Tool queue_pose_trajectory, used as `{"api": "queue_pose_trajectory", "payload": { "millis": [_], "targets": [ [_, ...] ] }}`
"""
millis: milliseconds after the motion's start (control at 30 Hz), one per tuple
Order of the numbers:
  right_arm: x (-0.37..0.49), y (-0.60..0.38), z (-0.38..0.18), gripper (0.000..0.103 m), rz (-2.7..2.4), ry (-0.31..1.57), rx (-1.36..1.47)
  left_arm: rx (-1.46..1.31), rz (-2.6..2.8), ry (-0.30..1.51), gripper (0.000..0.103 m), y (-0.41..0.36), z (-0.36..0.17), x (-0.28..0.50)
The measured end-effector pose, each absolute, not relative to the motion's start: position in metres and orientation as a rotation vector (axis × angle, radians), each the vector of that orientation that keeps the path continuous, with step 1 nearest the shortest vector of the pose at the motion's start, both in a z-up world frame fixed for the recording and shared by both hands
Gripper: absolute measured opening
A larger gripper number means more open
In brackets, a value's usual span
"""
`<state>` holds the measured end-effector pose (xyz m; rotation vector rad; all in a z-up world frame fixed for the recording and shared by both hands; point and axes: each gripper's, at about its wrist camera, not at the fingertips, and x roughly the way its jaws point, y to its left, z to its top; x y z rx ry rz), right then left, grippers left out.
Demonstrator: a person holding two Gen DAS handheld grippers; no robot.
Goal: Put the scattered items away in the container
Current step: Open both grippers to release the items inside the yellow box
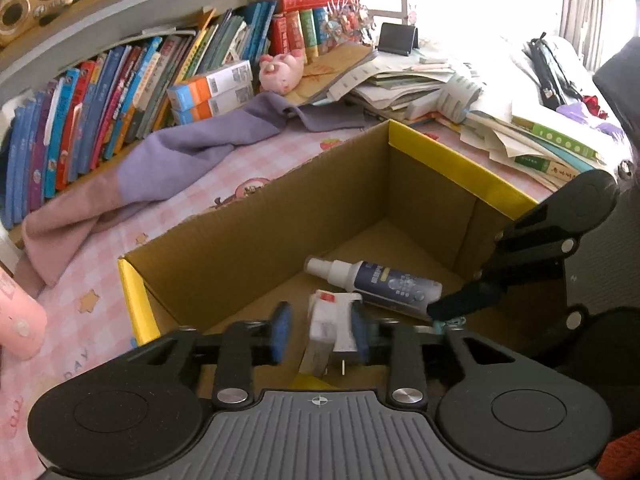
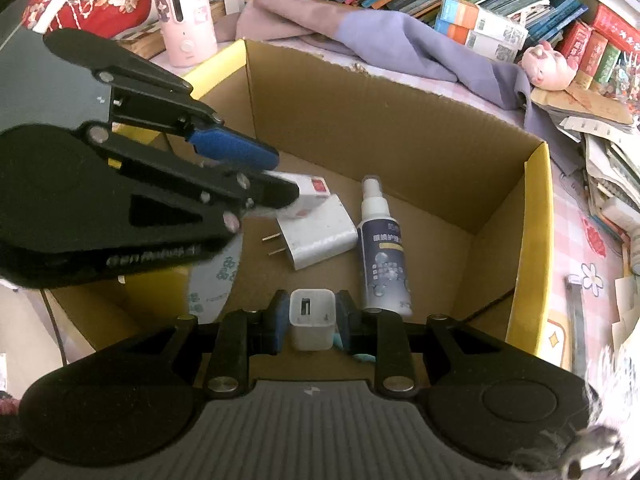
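**A:** Left claw (image 1: 322, 330)?

**B:** Spread, low in the frame, over the floor of the cardboard box (image 1: 280, 220). Between the blue pads, a blurred white plug adapter (image 1: 332, 328): close against the right-hand pad, clear of the left-hand one. Not pinched.

**A:** And from the other camera?

**B:** Same adapter (image 2: 320, 232) flat on the box floor at frame centre, two prongs pointing left. Just above it, a small white block with a red label (image 2: 310, 196), partly under the left claw's fingers, which come in from the left edge.

**A:** Right claw (image 2: 312, 318)?

**B:** Nearly pressed together, pinching a small white USB cube (image 2: 312, 320), port facing the lens, a pad against each side. Held above the box floor, bottom centre.

**A:** Anything else already inside?

**B:** A spray bottle (image 2: 384, 256) lying on its side, just right of the adapter, nozzle toward the far wall. Also in the left view (image 1: 384, 284), right of centre.

**A:** Around the box?

**B:** A purple cloth (image 1: 192, 152) beyond the far wall, books (image 1: 100, 112) at upper left.
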<state>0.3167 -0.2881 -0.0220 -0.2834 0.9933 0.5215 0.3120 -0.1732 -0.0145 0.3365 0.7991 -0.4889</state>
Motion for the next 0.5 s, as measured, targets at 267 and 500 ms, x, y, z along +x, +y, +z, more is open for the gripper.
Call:
{"api": "queue_pose_trajectory", "payload": {
  "millis": [267, 500],
  "targets": [
    [0.306, -0.292, -0.011, 0.039, 0.486, 0.932, -0.244, 0.350, -0.438, 0.714, 0.067, -0.169, 0.001, 0.295],
    [0.291, -0.291, 0.004, 0.043, 0.475, 0.844, -0.219, 0.299, -0.378, 0.646, 0.075, -0.156, 0.021, 0.275]
  ]
}}
